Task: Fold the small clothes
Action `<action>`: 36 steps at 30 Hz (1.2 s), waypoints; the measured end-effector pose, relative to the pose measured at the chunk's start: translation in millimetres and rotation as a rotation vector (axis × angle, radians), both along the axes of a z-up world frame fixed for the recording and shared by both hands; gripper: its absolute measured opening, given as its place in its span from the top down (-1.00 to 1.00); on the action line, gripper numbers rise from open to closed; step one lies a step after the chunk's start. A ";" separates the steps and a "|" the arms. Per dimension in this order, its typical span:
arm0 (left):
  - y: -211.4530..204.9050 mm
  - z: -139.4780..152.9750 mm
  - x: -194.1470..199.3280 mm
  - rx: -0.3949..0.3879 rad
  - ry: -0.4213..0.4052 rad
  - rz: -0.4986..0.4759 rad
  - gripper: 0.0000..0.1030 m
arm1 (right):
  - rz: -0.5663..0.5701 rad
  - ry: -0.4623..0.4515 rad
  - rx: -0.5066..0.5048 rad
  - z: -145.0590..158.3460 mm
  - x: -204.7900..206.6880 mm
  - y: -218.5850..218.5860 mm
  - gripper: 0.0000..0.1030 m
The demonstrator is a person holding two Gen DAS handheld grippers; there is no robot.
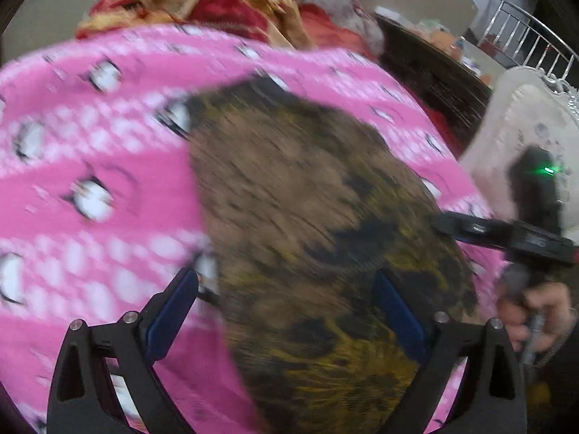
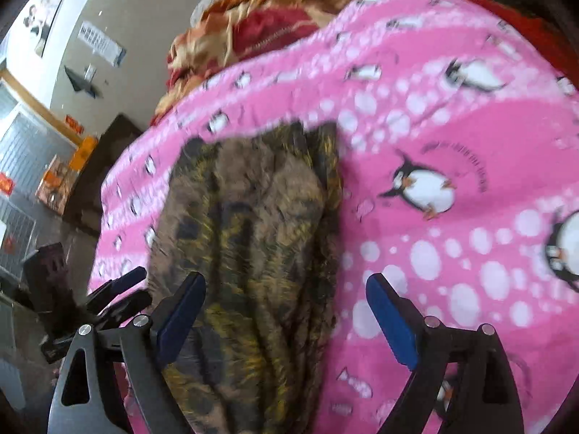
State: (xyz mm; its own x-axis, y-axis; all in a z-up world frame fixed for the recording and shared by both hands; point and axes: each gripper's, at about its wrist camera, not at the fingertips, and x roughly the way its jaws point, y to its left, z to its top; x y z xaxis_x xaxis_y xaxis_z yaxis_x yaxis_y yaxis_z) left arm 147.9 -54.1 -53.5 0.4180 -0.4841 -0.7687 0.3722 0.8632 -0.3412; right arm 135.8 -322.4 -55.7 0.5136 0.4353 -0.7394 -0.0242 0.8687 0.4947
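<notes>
A small brown garment with yellow and black patches [image 1: 307, 217] lies flat on a pink penguin-print blanket [image 1: 90, 152]. My left gripper [image 1: 286, 282] hangs open above the garment's near end, and its blue pads [image 1: 170, 318] touch nothing. The right gripper [image 1: 470, 228] shows at the garment's right edge, held by a hand [image 1: 535, 318]. In the right wrist view the garment [image 2: 253, 217] looks folded lengthwise into a long strip on the blanket [image 2: 452, 126]. My right gripper [image 2: 286, 282] stands open over the strip's right side. The left gripper [image 2: 123, 289] sits at its left edge.
A crumpled red and gold cover [image 1: 202, 3] is piled behind the blanket [image 2: 260, 25]. A white ornate panel [image 1: 524, 126], a dark table [image 1: 434, 72] and a metal railing [image 1: 524, 39] stand to the right. Orange boxes [image 2: 61, 181] sit on the floor at left.
</notes>
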 end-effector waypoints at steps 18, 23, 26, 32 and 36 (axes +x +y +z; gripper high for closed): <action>-1.0 -15.5 14.9 -0.098 0.030 -0.071 -0.88 | 0.148 -0.110 0.353 -37.6 45.6 -8.3 -0.37; 6.5 -17.7 20.0 -0.160 0.029 -0.012 -0.88 | 0.163 -0.158 0.259 -30.2 55.8 7.2 -0.37; -1.8 -18.7 5.9 -0.093 -0.016 -0.033 -0.86 | 0.158 -0.168 0.254 -30.0 62.5 8.3 -0.36; 14.6 -18.1 2.9 -0.111 -0.007 0.053 0.09 | 0.188 -0.168 0.159 -28.5 69.6 16.9 -0.35; 17.8 -17.6 0.7 -0.111 -0.017 0.074 0.36 | 0.176 -0.162 0.101 -27.4 68.9 19.5 -0.07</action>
State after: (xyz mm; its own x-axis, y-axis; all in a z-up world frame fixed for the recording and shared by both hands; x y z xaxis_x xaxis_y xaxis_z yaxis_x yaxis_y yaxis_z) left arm 148.7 -36.3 -71.1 0.4684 -0.5330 -0.7047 0.3150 0.8459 -0.4304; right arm 204.8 -302.9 -83.1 0.5312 0.5958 -0.6023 -0.2564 0.7906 0.5560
